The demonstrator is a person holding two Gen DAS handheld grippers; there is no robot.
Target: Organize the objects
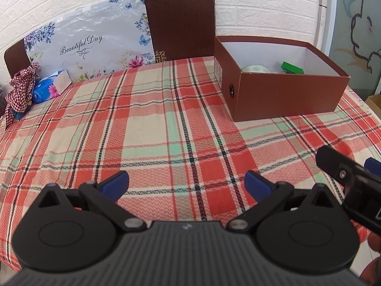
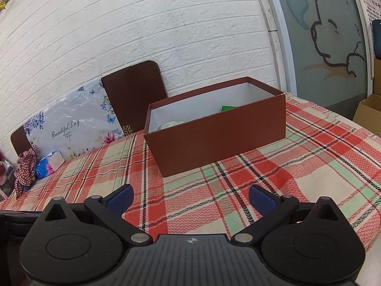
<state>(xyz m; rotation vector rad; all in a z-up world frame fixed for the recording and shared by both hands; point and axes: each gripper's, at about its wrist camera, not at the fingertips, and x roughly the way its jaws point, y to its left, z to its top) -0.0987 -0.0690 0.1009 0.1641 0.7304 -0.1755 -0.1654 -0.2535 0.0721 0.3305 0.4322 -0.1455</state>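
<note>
The worktop under its red, cream and mint plaid cloth [image 1: 147, 124] carries little outside the box. The open brown cardboard box with white lining [image 2: 214, 138] sits at the far right and already holds a round green-patterned white dish [image 1: 256, 68] and a small green carton [image 1: 292, 68]. At the far left lie a red-checked cloth bundle [image 1: 20, 90] and a blue tissue pack [image 1: 51, 86], probably the next things to collect. The left tongs [image 1: 187, 182] and the right tongs [image 2: 190, 196] both gape wide, holding nothing. Approach the tissue pack squarely across its narrow sides, then close gently, since it looks soft.
</note>
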